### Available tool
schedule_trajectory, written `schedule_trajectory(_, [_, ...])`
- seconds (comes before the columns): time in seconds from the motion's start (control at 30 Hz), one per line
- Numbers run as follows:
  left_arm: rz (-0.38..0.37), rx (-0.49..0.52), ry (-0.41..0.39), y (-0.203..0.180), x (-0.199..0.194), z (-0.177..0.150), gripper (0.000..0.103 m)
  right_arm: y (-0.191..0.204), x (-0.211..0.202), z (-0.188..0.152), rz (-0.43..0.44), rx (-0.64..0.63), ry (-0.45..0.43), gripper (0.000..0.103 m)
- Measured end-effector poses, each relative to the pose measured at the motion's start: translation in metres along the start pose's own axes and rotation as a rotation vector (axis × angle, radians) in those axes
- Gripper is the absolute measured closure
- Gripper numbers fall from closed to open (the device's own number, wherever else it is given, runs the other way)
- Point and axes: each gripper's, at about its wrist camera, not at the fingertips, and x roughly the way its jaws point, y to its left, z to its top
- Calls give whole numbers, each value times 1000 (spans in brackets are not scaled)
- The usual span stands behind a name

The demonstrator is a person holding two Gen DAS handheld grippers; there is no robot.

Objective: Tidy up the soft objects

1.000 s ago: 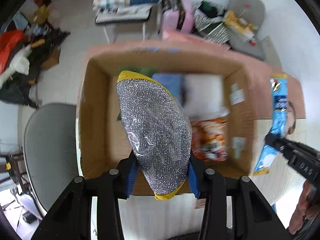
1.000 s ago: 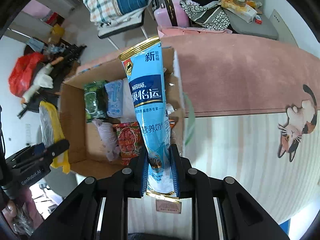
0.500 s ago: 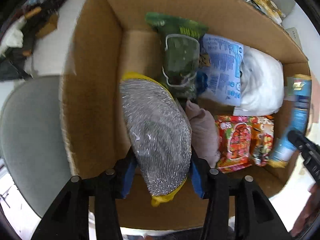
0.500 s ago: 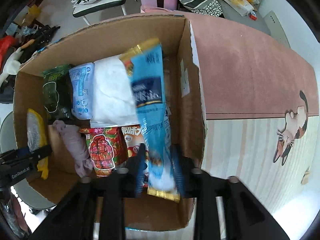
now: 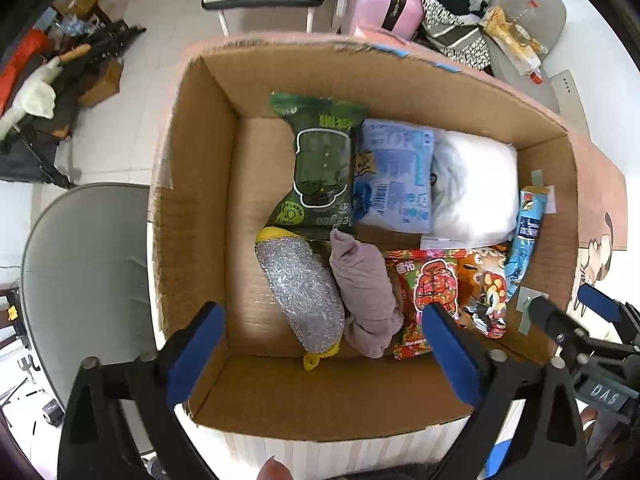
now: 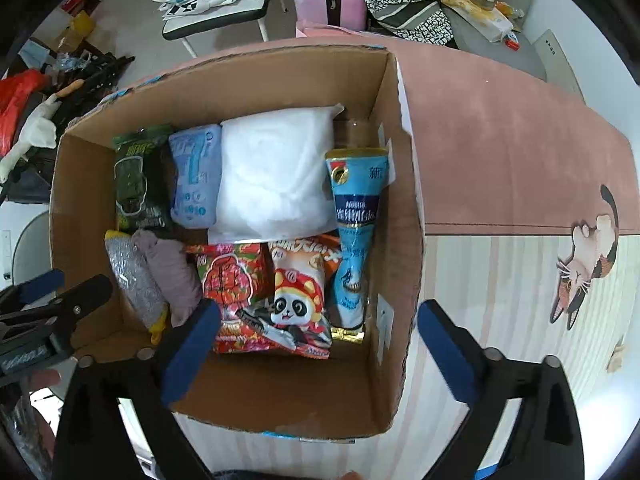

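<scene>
Both the left gripper (image 5: 320, 354) and right gripper (image 6: 318, 354) hang spread, empty. The silver scouring pad (image 5: 300, 294) lies by the cardboard box's (image 5: 192, 184) near-left corner; light, squashy, best pinched mid-body.

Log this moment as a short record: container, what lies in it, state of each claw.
container: cardboard box, open top, on the table
back row: green packet, pale blue pack, white bag
front row: silver scourer, mauve cloth, red snack bag, panda snack bag
right wall: blue Nestle pouch, lying lengthwise
left claw: open, empty, above the box
right claw: open, empty, above the box
</scene>
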Motion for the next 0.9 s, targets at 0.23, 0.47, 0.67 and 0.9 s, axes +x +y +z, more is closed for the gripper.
schedule_trajectory(0.23, [0, -13, -57, 14, -10, -15, 1, 0, -8, -25, -24, 5, -41, 0])
schedule_trajectory(0.47, [23, -19, -76, 13, -18, -29, 1, 3, -20, -40, -18, 2, -64, 0])
schedule_trajectory(0.67, [49, -7, -164, 8, -52, -51, 1, 0, -46, -57, -5, 10, -108, 0])
schedule_trajectory(0.9, [70, 19, -307, -4, -122, -95, 1, -9, -118, -100, 22, 12, -229, 0])
